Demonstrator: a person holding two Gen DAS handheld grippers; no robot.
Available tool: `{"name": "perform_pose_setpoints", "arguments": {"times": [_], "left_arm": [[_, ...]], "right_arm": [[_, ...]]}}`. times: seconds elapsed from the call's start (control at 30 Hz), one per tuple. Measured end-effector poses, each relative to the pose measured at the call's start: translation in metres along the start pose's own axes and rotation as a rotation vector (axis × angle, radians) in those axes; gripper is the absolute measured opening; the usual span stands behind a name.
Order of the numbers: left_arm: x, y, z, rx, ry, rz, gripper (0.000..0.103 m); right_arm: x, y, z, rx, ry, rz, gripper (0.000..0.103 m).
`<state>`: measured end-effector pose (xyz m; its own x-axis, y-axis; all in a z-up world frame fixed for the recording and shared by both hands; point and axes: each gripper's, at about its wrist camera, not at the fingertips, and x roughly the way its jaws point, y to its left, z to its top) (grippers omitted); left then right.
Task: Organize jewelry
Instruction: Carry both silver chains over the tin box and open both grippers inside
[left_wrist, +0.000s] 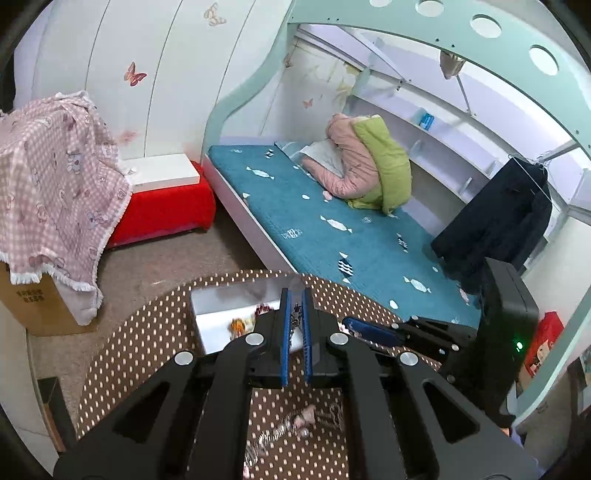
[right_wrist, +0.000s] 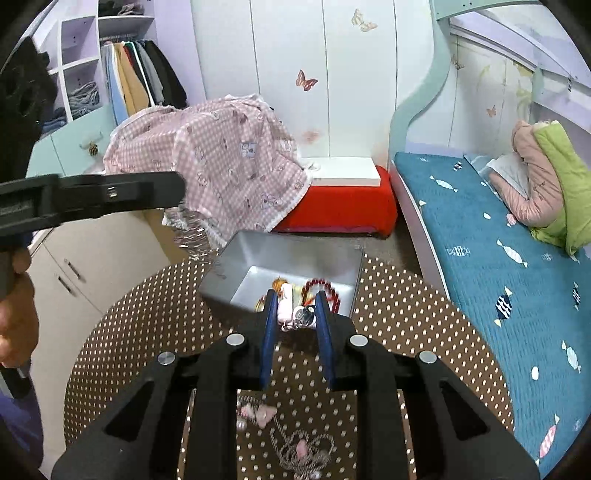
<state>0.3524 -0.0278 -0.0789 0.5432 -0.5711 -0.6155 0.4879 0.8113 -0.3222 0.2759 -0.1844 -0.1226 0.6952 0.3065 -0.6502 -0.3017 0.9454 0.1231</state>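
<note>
Two tools loaded | left tool (left_wrist: 295, 317) pinching a thin chain (left_wrist: 294, 325) | right tool (right_wrist: 297, 314) clamping pink charm piece (right_wrist: 295, 312) | over tin box (right_wrist: 258, 254) on tabletop (right_wrist: 406, 314) | lower inside before releasing, avoid tangles.

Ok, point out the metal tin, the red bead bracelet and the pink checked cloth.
metal tin (right_wrist: 266, 254): right wrist view, bare inner back wall.
red bead bracelet (right_wrist: 334, 293): right wrist view, right arc of beads.
pink checked cloth (right_wrist: 229, 162): right wrist view, middle of cloth.

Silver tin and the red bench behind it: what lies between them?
In the right wrist view, only the polka-dot tabletop's far edge and bare carpet separate the silver tin from the red bench.
</note>
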Motion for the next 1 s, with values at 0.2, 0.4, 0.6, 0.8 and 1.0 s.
{"name": "perform_pose_setpoints", "arguments": {"times": [0.2,0.4,0.6,0.8,1.0], "left_arm": [[0.043,0.011,0.007,-0.015,0.058,0.067,0.005],[0.091,0.029,-0.016,-0.040,0.156,0.123,0.006],[0.103,0.029,-0.029,-0.005,0.176,0.174,0.006],[0.097,0.030,-0.029,0.013,0.164,0.196,0.006],[0.074,0.033,-0.031,0.009,0.132,0.177,0.019]], "right_arm": [[0.024,-0.007,0.012,0.035,0.031,0.025,0.019],[0.054,-0.009,0.012,0.062,0.087,0.036,0.019],[0.067,-0.010,0.009,0.069,0.117,0.035,0.019],[0.075,-0.004,0.011,0.068,0.133,0.042,0.019],[0.074,-0.002,0.013,0.089,0.124,0.071,0.022]]}}
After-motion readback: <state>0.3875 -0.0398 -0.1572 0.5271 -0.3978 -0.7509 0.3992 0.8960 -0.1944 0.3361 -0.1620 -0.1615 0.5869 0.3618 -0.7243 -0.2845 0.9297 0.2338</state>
